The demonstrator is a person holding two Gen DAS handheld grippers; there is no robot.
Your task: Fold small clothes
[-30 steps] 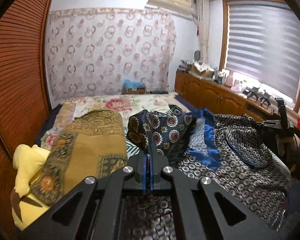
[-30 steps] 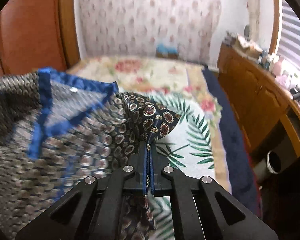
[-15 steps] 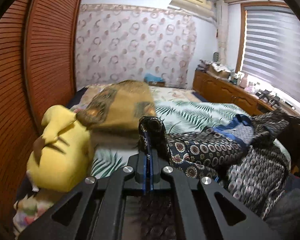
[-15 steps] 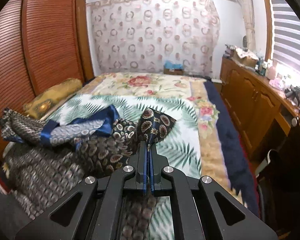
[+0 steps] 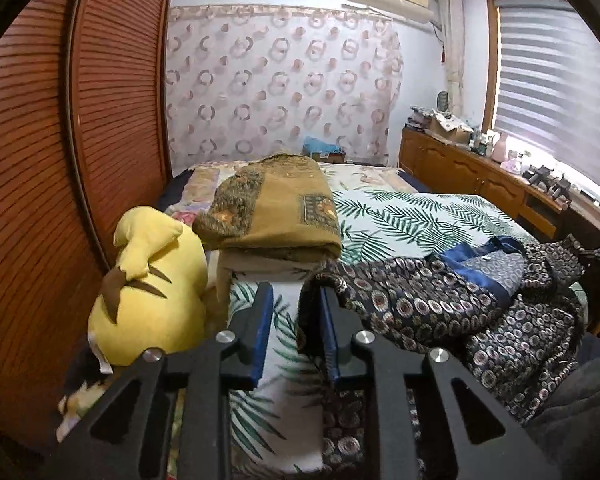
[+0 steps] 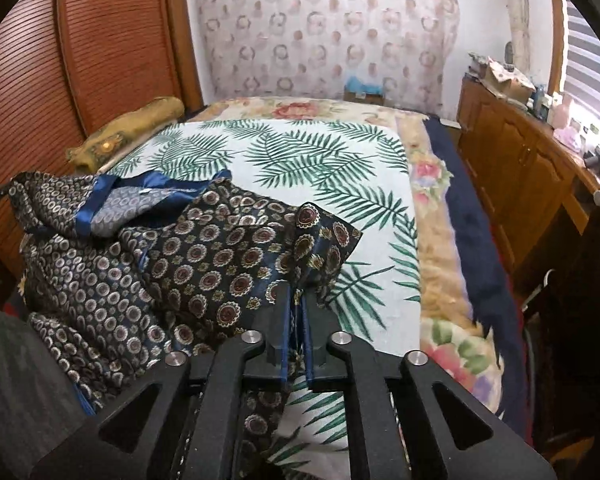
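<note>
Left gripper point(image 5: 294, 312) spread wide over the palm-leaf sheet point(image 5: 400, 216), nothing pinched; a fold of the dark patterned garment point(image 5: 420, 304) brushing its right finger. Right gripper point(image 6: 297, 304) clamped on a corner of that garment point(image 6: 220, 256), cloth bunched between the blue pads. Garment heaped along the near edge of the bed point(image 6: 440, 208), blue-trimmed lining turned up. Yellow plush toy point(image 5: 148, 288) at the bed's left edge beside the wooden wardrobe point(image 5: 60, 160), just beside a folded ochre blanket point(image 5: 280, 208).
</note>
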